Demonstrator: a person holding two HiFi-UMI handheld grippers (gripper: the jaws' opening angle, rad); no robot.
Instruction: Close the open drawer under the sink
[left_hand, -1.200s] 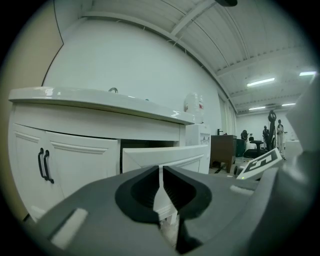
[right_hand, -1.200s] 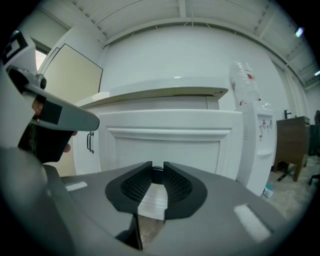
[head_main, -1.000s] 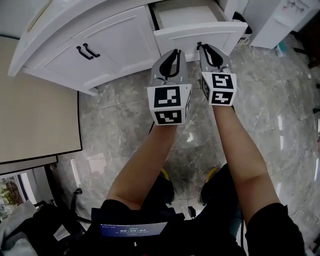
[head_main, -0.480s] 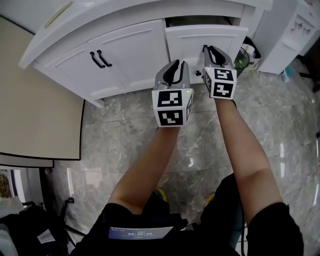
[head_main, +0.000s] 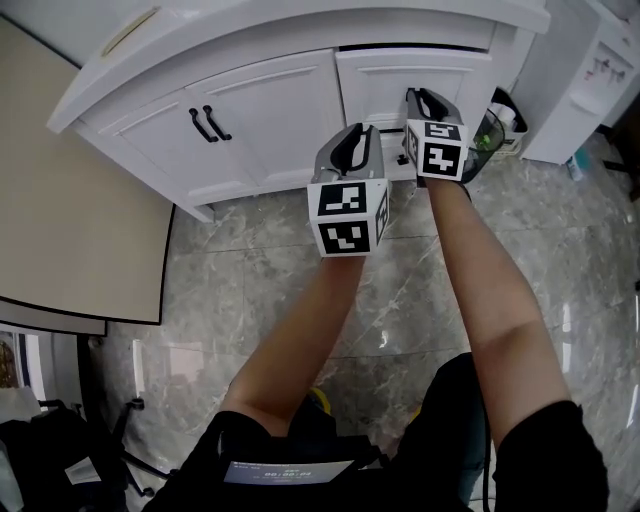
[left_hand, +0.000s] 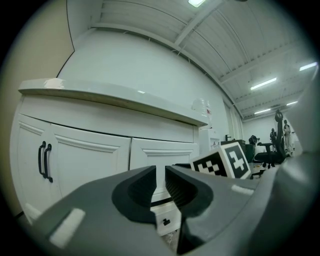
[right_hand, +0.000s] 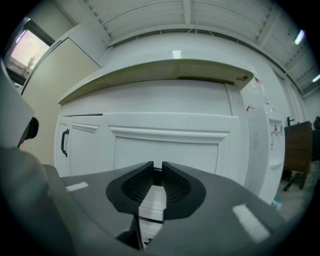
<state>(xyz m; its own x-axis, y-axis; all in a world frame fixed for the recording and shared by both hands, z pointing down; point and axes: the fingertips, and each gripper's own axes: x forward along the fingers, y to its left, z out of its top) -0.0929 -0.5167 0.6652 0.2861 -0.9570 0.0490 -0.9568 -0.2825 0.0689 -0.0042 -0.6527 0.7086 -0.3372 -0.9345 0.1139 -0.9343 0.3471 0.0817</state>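
The white drawer (head_main: 415, 80) under the counter sits pushed in, its front almost level with the cabinet face, with a thin dark gap along its top. My right gripper (head_main: 421, 96) is shut, and its tips rest against the drawer front (right_hand: 165, 147). In the right gripper view the right gripper (right_hand: 157, 167) holds nothing. My left gripper (head_main: 352, 132) is shut too and hangs just left of the drawer, a little short of the cabinet. The left gripper view shows the left gripper (left_hand: 160, 172) empty, with the drawer front (left_hand: 160, 152) straight ahead.
Two cabinet doors with black handles (head_main: 210, 123) are left of the drawer. A beige panel (head_main: 80, 200) stands at the left. A white unit (head_main: 590, 70) and a dark bin (head_main: 495, 125) are at the right. Grey marble floor (head_main: 250, 270) lies below.
The drawer has gone from wide open to pushed in against the cabinet. Both grippers moved forward with it, the right one against its front.
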